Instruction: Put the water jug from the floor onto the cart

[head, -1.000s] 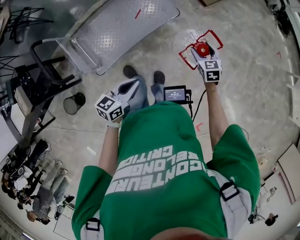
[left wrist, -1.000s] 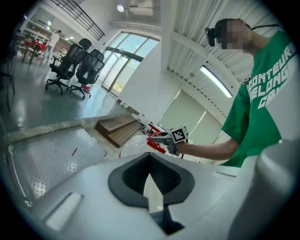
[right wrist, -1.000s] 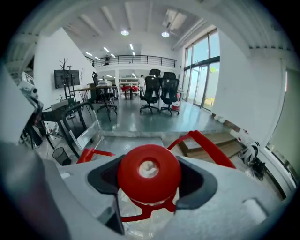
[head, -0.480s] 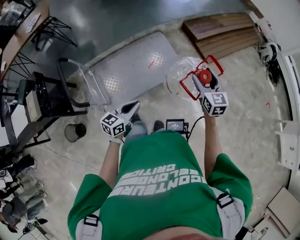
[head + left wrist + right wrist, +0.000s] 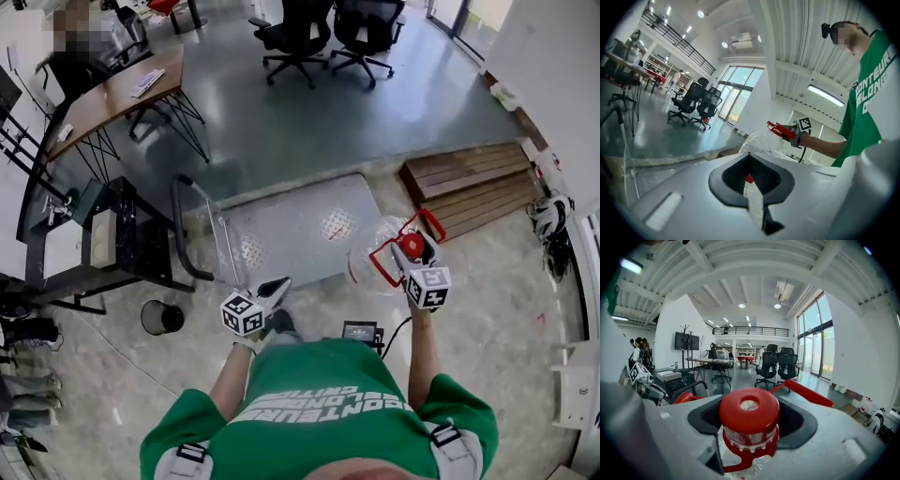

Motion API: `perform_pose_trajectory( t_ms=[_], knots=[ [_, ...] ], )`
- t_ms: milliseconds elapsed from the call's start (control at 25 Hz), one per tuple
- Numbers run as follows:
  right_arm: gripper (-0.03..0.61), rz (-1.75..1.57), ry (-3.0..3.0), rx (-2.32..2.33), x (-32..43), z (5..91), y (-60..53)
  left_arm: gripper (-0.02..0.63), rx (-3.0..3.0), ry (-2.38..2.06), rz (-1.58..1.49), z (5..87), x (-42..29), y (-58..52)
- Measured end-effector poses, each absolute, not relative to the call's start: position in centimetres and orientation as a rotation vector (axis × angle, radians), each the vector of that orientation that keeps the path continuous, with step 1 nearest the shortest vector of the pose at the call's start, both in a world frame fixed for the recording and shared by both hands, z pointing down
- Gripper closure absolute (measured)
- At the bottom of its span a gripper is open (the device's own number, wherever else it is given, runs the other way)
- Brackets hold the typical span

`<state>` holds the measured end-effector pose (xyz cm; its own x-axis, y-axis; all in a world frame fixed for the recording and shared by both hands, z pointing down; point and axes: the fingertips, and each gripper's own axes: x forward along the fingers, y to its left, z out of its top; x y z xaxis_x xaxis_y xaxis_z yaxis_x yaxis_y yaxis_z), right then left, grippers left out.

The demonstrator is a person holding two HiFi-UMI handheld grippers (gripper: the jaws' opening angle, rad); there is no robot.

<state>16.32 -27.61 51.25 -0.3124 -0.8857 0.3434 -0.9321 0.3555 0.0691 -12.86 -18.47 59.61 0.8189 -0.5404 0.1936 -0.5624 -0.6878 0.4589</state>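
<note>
- Water jug (image 5: pixel 367 261) is now carried nearer the cart (image 5: pixel 309 225) at frame centre, neck clamped in right gripper (image 5: pixel 409 253).
- Left gripper (image 5: pixel 275 289) jaws are pressed together, empty.
- Set-down is judged close.

The water jug (image 5: pixel 371 251), gripped at its neck by the right gripper (image 5: pixel 411 253), is thin clear plastic, crinkled and shiny. Its cap (image 5: pixel 749 411) and handle (image 5: pixel 801 392) are smooth, glossy red plastic. The jaw linings are matt black and finely ribbed, set in a smooth matt grey plastic shell, and the left gripper (image 5: pixel 278 284) is made alike. Ahead of the jaws, the cart (image 5: pixel 300 225) has a dull grey metal deck with raised tread. Further ahead, the wooden planks (image 5: pixel 469 183) look bare and slatted, and the grey floor (image 5: pixel 309 122) is polished and glossy.
</note>
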Motion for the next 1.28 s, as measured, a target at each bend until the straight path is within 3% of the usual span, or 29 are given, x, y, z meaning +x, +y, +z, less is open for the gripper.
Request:
perform_pose_trajectory(
  t_ms=[1280],
  knots=[
    [0.276,0.191,-2.309,1.475,3.7,52.0,-36.8,0.604,2.526,-0.914,-0.017,58.5,-25.0,-27.9]
  ],
)
